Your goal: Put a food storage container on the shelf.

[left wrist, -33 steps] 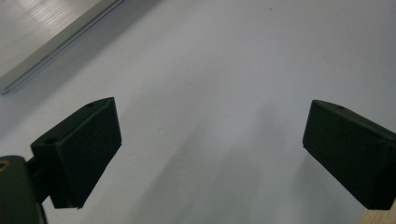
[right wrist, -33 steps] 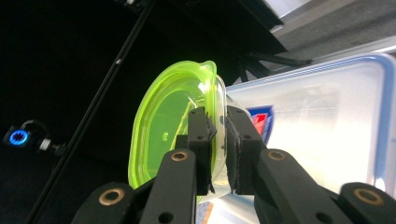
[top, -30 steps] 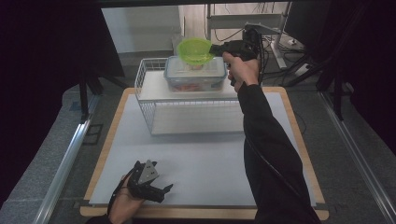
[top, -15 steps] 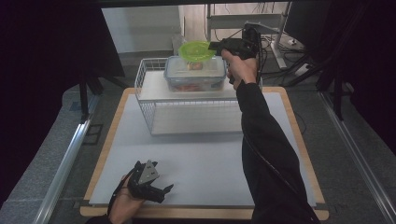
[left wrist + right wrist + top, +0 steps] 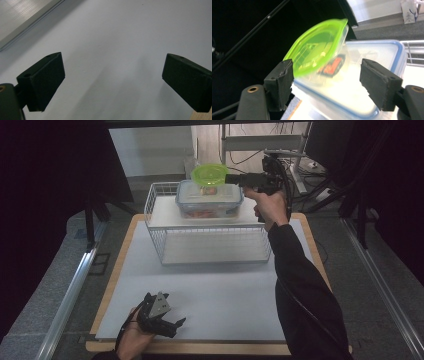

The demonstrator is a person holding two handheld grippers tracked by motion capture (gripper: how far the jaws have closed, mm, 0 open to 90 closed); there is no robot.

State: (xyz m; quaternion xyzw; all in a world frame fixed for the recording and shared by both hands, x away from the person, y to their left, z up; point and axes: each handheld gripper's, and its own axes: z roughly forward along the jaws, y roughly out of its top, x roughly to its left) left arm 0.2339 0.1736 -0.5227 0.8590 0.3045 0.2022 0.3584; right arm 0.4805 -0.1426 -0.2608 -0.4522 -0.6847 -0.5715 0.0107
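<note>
Green and see-through, a small lidded tub (image 5: 210,175) sits on a larger blue-rimmed clear container (image 5: 209,199), which rests on top of the white wire rack (image 5: 210,235) at the table's far side. The right gripper (image 5: 235,179) is up beside the tub, its jaws spread apart. Near the left front edge, the left gripper (image 5: 167,320) rests on the white tabletop (image 5: 225,295), jaws wide apart.

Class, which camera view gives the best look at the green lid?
The right gripper view: the green lid is close, tilted, above the clear box, between the open claw's jaws. The high view shows the lid small, over the box on the wire rack. The left gripper view faces bare table.
</note>
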